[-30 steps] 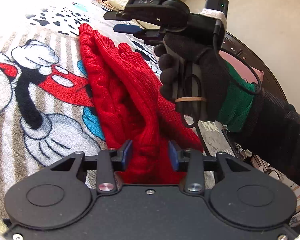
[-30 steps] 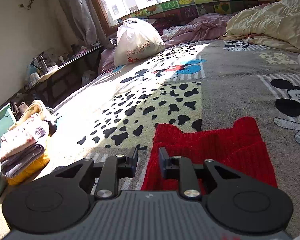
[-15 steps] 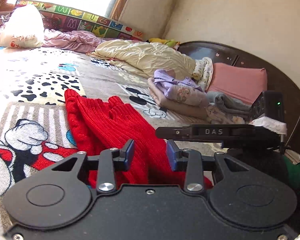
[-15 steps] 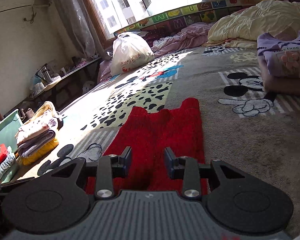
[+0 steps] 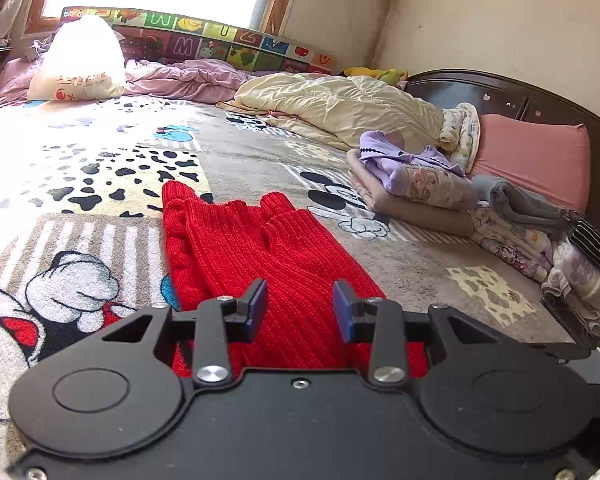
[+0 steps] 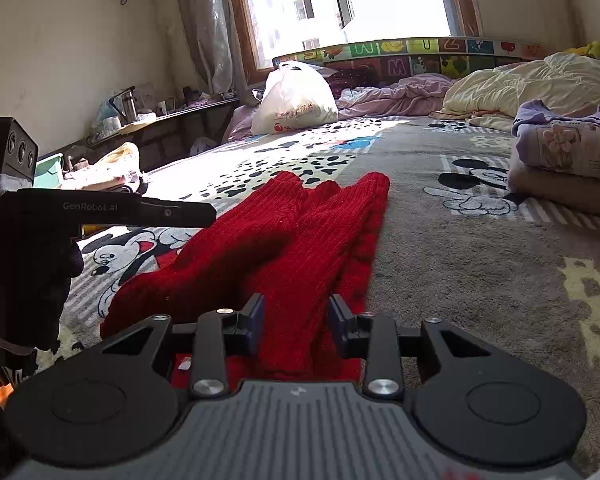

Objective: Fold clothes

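A red knitted sweater [image 5: 260, 256] lies folded lengthwise on the cartoon-print bed cover, sleeves on top. It also shows in the right wrist view [image 6: 284, 248]. My left gripper [image 5: 300, 310] is open and empty, just above the sweater's near end. My right gripper [image 6: 296, 320] is open and empty, also over the near end. The left gripper's body [image 6: 100, 212] shows at the left of the right wrist view, beside the sweater.
A stack of folded clothes [image 5: 420, 188] lies to the right, with more piles [image 5: 540, 248] and a pink pillow [image 5: 536, 160] by the headboard. A cream duvet [image 5: 340, 108] and white bag [image 5: 80, 64] sit at the back. A folded pile [image 6: 108, 168] lies left.
Both grippers pulled back toward the sweater's near end and levelled out. The right gripper left the left view. The right jaws widened.
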Available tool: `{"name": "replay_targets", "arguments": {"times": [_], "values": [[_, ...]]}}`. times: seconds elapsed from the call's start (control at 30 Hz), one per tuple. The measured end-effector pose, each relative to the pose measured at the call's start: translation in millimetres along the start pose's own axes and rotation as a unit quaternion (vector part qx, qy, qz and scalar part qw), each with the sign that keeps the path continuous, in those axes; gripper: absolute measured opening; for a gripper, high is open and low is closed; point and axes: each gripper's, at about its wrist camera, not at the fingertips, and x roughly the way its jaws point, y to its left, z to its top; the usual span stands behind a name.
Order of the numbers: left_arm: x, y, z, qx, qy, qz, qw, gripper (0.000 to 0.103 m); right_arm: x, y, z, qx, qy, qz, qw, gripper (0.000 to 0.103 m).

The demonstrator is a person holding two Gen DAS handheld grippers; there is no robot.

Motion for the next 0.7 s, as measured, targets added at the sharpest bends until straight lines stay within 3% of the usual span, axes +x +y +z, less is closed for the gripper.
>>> {"name": "replay_targets", "arguments": {"times": [0.03,0.1,0.17,0.4,0.5,0.57,0.6,0.67,0.7], "values": [[9.9,-0.2,-0.4,0.008,0.028,0.01,0.9995,0.035,2.2,-3.1,-6.4,0.013,0.0,0.004,1.0,0.036],[19.8,1.0,-5.0,0.032,0.035,0.017,0.9987,0.039,3.2,-9.6,-18.2,0.036,-0.008,0.014,0.999,0.036],[21.3,11.4,-0.4,0.0,0.04,-0.001,0.9992,0.039,1.4,-13.1,-20.2,0.044,-0.014,0.024,0.999,0.036],[-25.4,15.0,-0.6,-0.004,-0.05,0.001,0.9988,0.035,-2.6,-26.4,-20.8,0.084,-0.026,0.049,0.995,0.036],[-53.0,10.1,-6.7,-0.051,-0.089,-0.054,0.9933,0.034,-13.4,-16.7,-17.9,0.054,-0.042,0.038,0.997,0.036],[-64.1,-1.3,-15.8,-0.05,-0.097,-0.099,0.9891,0.025,-21.7,-9.0,-15.9,0.032,-0.055,0.034,0.997,0.036],[-62.6,-8.3,-21.0,-0.032,-0.079,-0.094,0.9919,0.021,-24.3,-6.1,-15.2,0.025,-0.058,0.036,0.997,0.036],[-42.1,-16.0,-39.6,0.007,-0.004,-0.033,0.9994,0.018,-27.0,-1.5,-16.5,0.018,-0.056,0.035,0.998,0.036],[-31.7,-16.5,-52.9,0.031,0.012,-0.008,0.9994,0.015,-28.0,0.4,-18.1,0.017,-0.053,0.034,0.998,0.036]]}}
